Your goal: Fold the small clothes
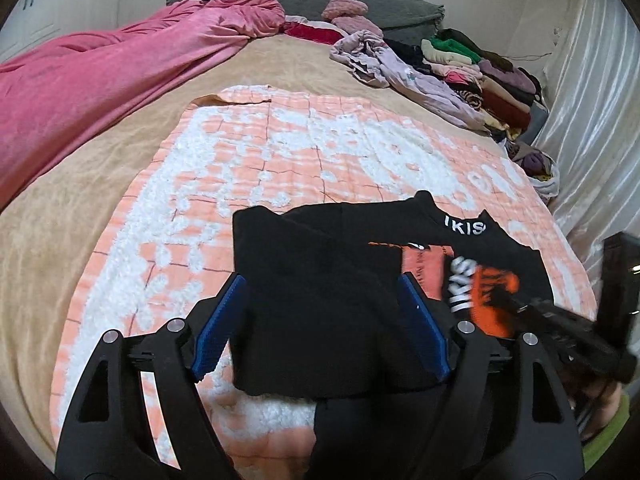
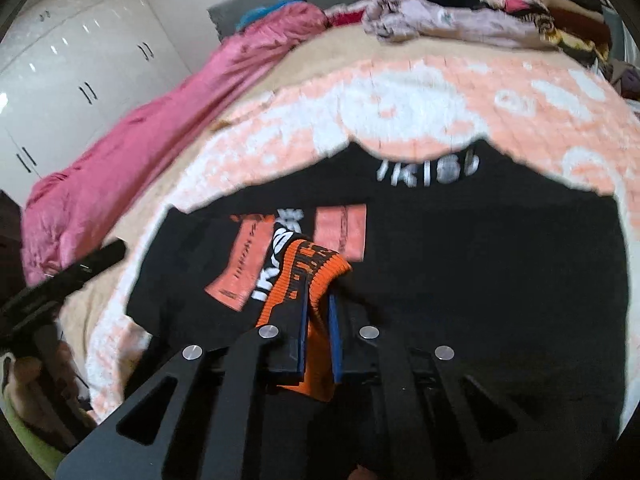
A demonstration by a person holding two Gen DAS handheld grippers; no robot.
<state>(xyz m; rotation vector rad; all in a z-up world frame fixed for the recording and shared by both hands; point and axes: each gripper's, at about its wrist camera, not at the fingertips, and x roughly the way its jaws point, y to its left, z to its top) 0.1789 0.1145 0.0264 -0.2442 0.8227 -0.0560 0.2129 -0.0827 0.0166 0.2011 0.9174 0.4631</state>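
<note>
Bedroom light falls on a wide bed [image 1: 120,152] where we work on a peach-and-white quilt [image 1: 280,152], with a pink blanket [image 1: 100,80] along one side and a heap of clothes [image 1: 460,64] at the far edge by the curtain.

Our black garment [image 1: 320,280] lies on the quilt, collar lettering away from us, its print of peach blocks and white letters showing. One side is already laid over toward the middle; that folded flap sits directly under our left gripper [image 1: 320,292], whose blue pads stand spread apart on either side of the cloth without pressing it. We judge the left tool has nothing in its hold.

Our right gripper [image 2: 318,308] has its jaws pinched together on the orange ribbed cuff [image 2: 312,276] of the sleeve, the knit bunched up between the blue pads. From the left wrist view that cuff [image 1: 492,292] lies just beside the left tool, on its right, over the print.

The move ahead, as we read it, turns on this: the sleeve runs from the right shoulder inward, and the cuff is now held above the chest area, with the body's long axis running away from us toward the collar. We judge the right hand, nearer and already gripping, should lay the sleeve along or across the body, while the left stays free to pin or smooth the folded side.
</note>
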